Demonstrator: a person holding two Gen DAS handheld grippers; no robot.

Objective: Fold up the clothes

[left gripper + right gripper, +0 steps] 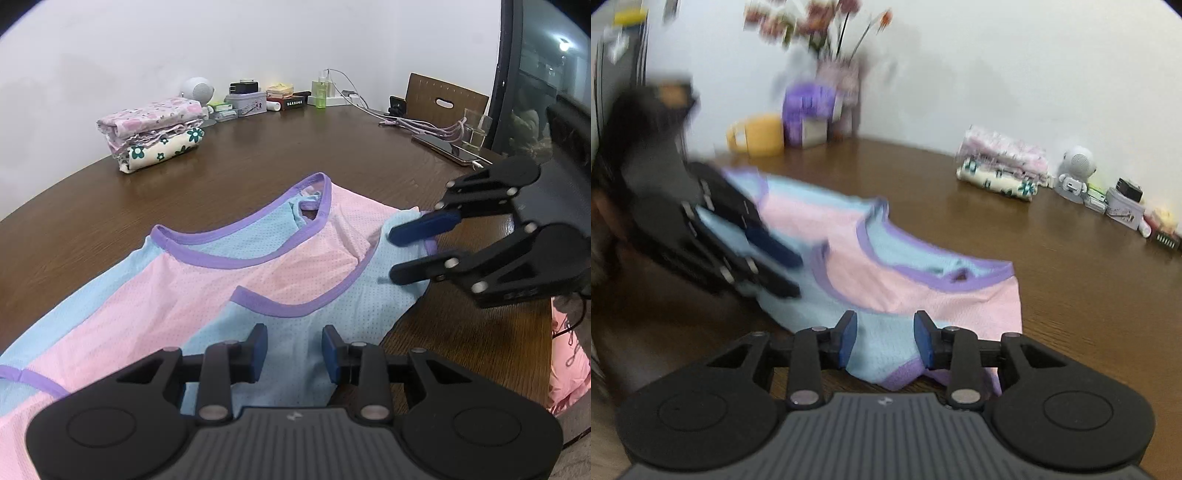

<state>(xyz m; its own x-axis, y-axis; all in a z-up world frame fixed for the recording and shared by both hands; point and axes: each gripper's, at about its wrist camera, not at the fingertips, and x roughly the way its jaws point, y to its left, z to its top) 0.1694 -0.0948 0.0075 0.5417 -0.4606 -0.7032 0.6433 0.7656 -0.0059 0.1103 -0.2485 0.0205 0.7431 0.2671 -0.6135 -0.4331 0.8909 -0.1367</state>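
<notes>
A pink and light-blue mesh top [221, 280] with purple trim lies partly folded on the brown table [258, 147]. My left gripper [294, 350] hovers open over the top's blue near edge, with nothing pinched between its blue pads. My right gripper [392, 254] reaches in from the right at the top's right corner, its fingers apart over the cloth. The right wrist view is blurred. It shows the same top [905, 291] below my open right gripper [885, 339], with the left gripper [796, 277] at the left, also over the blue cloth.
A stack of folded floral clothes [151, 129] sits at the back of the table. Small boxes, bottles and a white round device line the wall. Cables and a phone [443, 146] lie at the back right. A yellow mug [757, 134] and a flower vase [812, 110] stand in the far corner.
</notes>
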